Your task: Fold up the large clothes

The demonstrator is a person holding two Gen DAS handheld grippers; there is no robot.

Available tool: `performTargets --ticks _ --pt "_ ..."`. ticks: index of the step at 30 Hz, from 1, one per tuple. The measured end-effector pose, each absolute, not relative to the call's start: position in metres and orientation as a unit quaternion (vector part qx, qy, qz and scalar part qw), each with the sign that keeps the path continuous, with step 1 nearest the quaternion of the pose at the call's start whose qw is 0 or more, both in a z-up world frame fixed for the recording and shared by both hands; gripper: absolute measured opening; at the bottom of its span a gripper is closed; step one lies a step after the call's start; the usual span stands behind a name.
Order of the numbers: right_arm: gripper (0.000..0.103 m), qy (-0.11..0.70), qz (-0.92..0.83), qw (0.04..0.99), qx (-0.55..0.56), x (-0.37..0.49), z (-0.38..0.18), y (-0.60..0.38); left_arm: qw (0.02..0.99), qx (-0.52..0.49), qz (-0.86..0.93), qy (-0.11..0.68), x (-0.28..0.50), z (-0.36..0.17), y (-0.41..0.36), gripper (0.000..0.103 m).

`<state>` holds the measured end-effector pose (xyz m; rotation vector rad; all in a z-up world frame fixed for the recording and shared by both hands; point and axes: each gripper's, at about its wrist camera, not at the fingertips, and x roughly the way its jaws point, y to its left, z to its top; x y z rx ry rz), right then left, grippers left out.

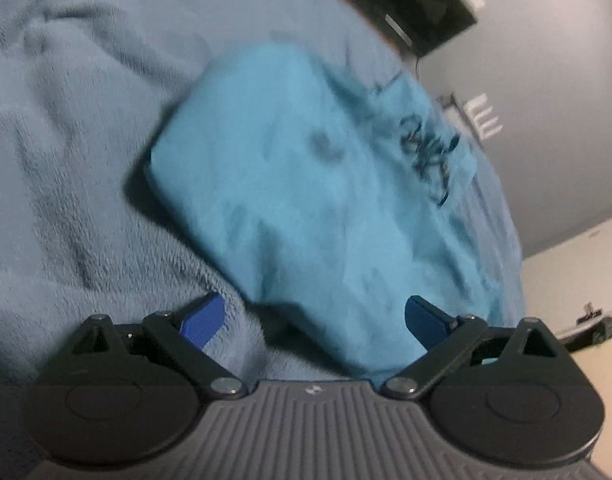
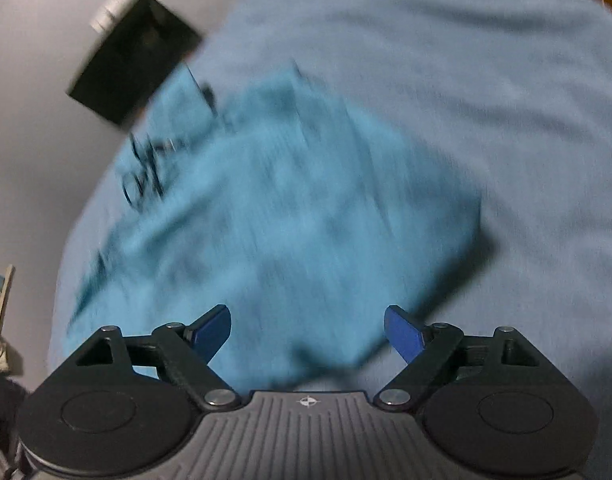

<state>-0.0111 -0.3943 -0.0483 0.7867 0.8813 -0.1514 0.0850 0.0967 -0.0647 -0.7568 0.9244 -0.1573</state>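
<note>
**Both grippers open over the shirt**

Our left gripper and right gripper are wide open, holding nothing. We see the folded blue shirt lying on the fuzzy blanket, probably let go.

We see one turquoise garment, folded over into a thick, roughly rectangular bundle with rounded corners. It lies flat on the grey-blue fleece blanket, close to that blanket's far edge. A dark scribbled print shows on its upper layer, toward the blanket's far edge. Motion blur hides finer detail.
</note>
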Motion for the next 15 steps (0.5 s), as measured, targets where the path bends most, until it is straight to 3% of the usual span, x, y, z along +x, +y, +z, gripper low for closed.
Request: performTargets --ticks 8,9,12,15 --pt "0.083 0.448 -0.097 0.782 0.422 0.015 -0.088 -0.393 0.804 -0.391 -0.114 0.433 0.11 -0.088 0.09 0.098" --pt "0.083 0.432 -0.106 0.782 0.437 0.015 -0.092 -0.397 0.809 -0.391 -0.106 0.426 0.112 -0.09 0.091 0.098" --pt "0.067 0.372 -0.138 0.786 0.473 0.01 -0.096 -0.407 0.834 -0.392 -0.051 0.385 0.119 -0.093 0.098 0.097" --pt "0.066 0.321 -0.168 0.801 0.477 0.003 -0.094 -0.412 0.846 -0.396 -0.012 0.356 0.12 -0.095 0.109 0.091"
